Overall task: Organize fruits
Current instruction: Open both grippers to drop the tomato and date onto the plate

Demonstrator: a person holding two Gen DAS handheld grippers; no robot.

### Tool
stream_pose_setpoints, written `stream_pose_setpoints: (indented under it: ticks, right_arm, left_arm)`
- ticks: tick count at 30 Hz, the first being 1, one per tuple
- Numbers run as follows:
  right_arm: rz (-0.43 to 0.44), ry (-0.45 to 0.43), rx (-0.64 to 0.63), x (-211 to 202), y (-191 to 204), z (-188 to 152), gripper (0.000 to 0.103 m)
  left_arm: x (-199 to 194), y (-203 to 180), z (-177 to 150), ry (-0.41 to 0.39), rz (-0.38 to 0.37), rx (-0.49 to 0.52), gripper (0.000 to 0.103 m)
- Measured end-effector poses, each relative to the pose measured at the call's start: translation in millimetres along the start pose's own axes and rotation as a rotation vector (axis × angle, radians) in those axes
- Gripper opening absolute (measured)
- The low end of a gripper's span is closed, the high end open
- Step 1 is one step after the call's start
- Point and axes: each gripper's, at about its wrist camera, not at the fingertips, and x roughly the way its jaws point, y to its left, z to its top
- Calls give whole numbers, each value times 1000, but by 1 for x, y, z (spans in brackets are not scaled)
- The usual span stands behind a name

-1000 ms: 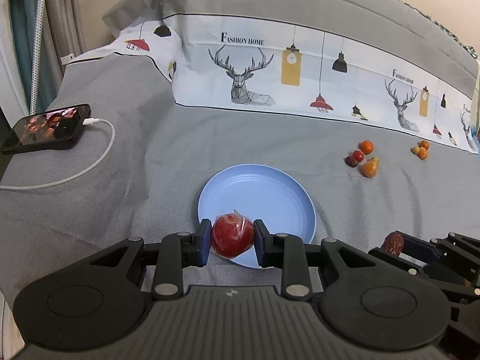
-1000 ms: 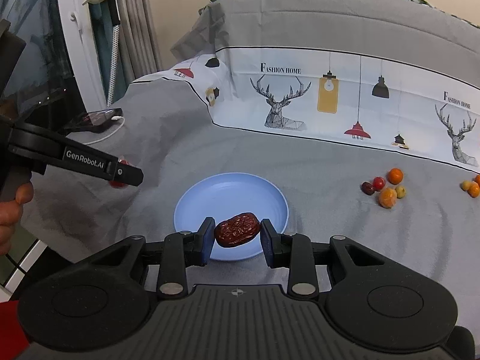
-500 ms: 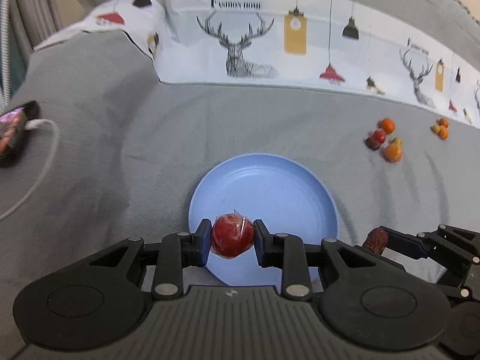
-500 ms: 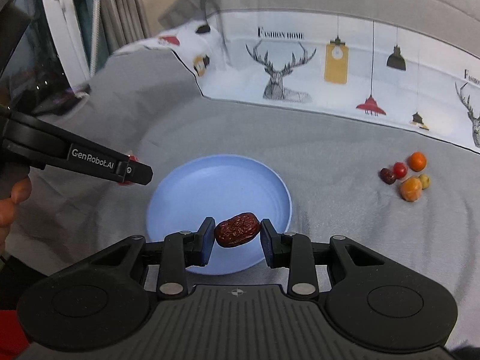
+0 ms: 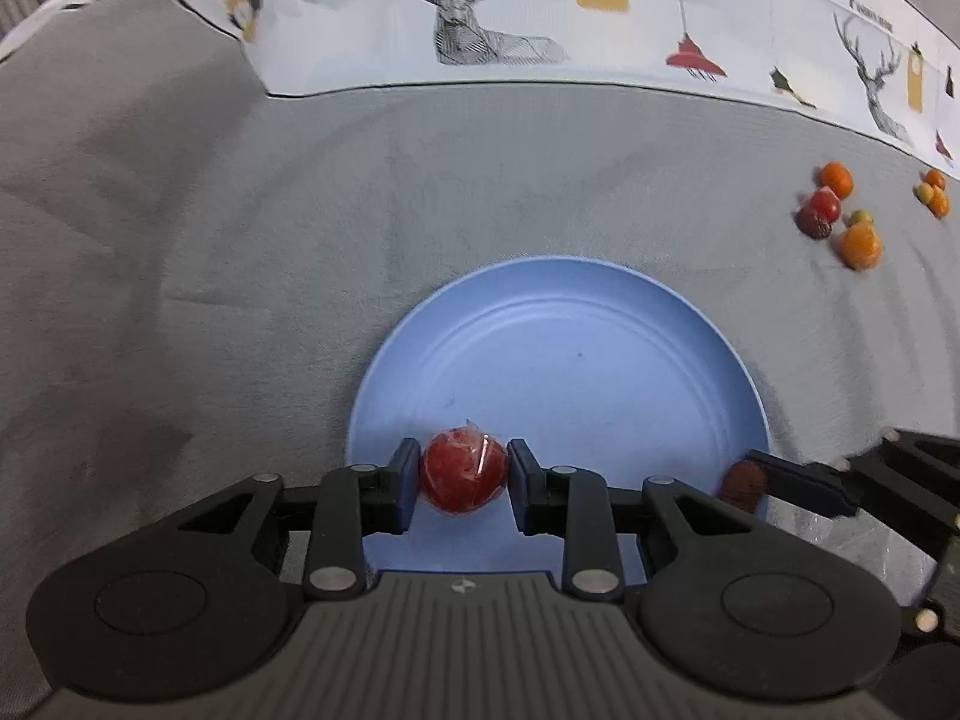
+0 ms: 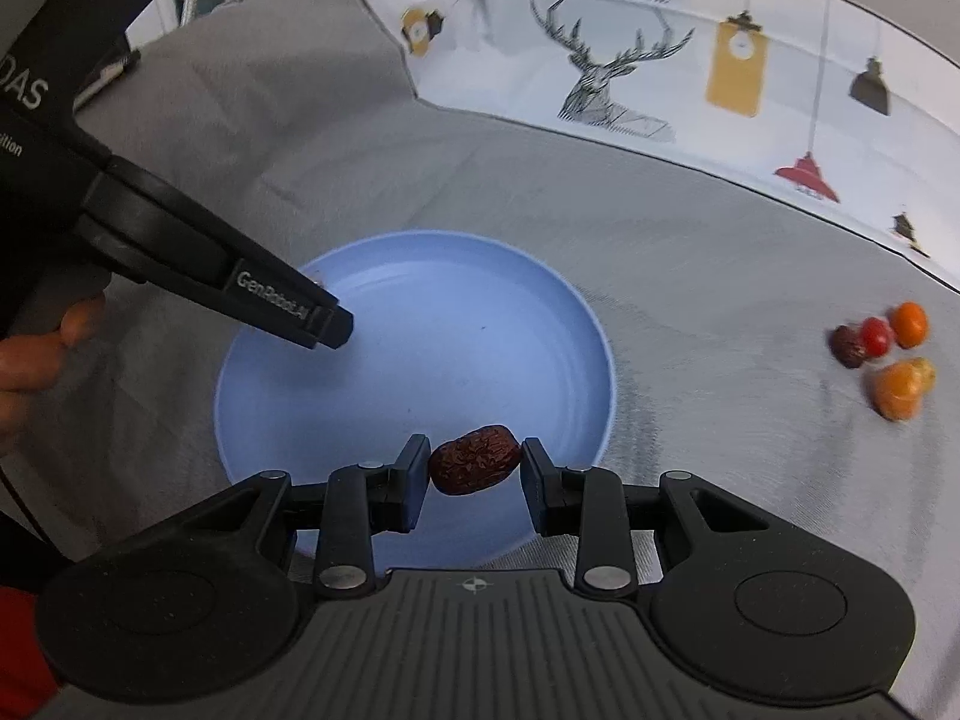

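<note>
My left gripper [image 5: 463,476] is shut on a round red fruit in clear wrap [image 5: 463,474], held over the near left part of the blue plate [image 5: 576,324]. My right gripper [image 6: 476,468] is shut on a wrinkled dark red date [image 6: 476,459], held over the near edge of the blue plate [image 6: 492,276]. The left gripper's arm [image 6: 240,282] reaches over the plate's left side in the right wrist view. The right gripper's finger [image 5: 798,480] and the date [image 5: 743,483] show at the plate's right rim in the left wrist view.
Several small loose fruits lie on the grey bedsheet to the right: orange ones [image 5: 859,243], a red tomato [image 6: 875,336] and a dark date [image 6: 847,347]. A deer-print pillow [image 5: 540,12] lies along the back. The person's hand [image 6: 36,354] is at the left.
Both grippers have moved forward and down over the plate with their fruits still held. The plate now looks larger and closer; the phone at the left has left the view.
</note>
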Motion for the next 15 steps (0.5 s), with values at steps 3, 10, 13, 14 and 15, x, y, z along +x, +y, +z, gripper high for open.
stream_pose_setpoints:
  ticks: [3, 10, 13, 14, 15]
  right_arm:
    - [-22, 9, -20, 7, 0, 9, 62]
    - [-66, -37, 97, -54, -5, 8, 100]
    - [-64, -33, 153, -91, -3, -10, 101]
    - [-61, -35, 165, -101, -2, -17, 102]
    - [-63, -44, 179, -115, 1, -24, 102]
  left_arm:
    - [-8, -2, 2, -29, 9, 7, 97]
    - [-69, -5, -28, -129, 39, 10, 103]
    - [-98, -3, -51, -134, 46, -20, 103]
    - [-106, -3, -58, -128, 47, -42, 103]
    - [-114, -2, -66, -126, 44, -74, 103]
